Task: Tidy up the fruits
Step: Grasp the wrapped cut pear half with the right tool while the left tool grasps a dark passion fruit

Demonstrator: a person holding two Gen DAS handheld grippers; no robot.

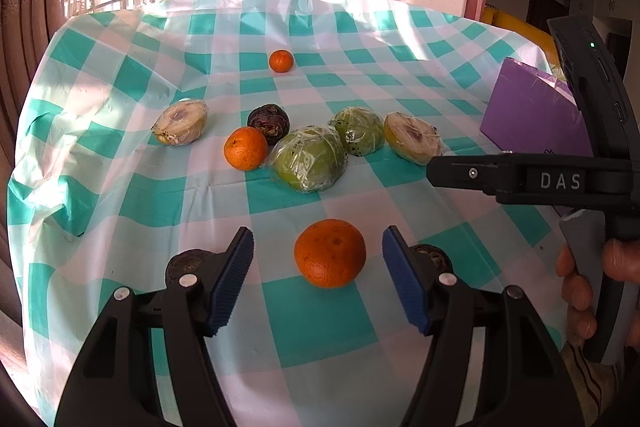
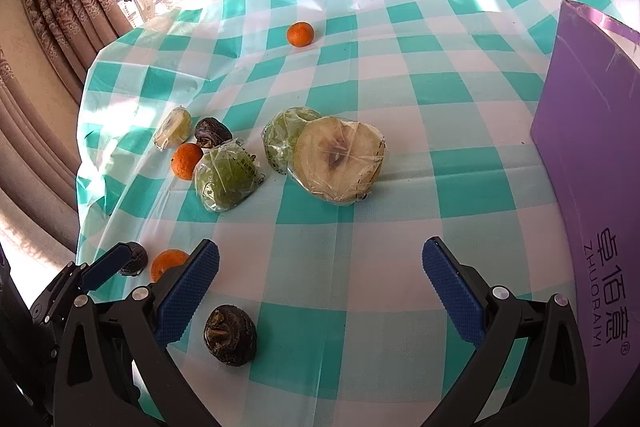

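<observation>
Between the left gripper's (image 1: pixel 318 277) half-open fingers, touched by neither pad, a mandarin (image 1: pixel 330 253) sits on the checked bench (image 1: pixel 280 327). Closing off-centre could roll it away. The right gripper (image 2: pixel 320 291) gapes wide, empty, beside a dark wrinkled fruit (image 2: pixel 230 335).

Left gripper (image 1: pixel 318 273) with blue pads apart either side of an orange (image 1: pixel 330 253), not touching it, on a teal checked tablecloth (image 1: pixel 288 323), wrapped green fruit (image 1: pixel 309 159) beyond, purple box (image 1: pixel 528 107) at right
</observation>
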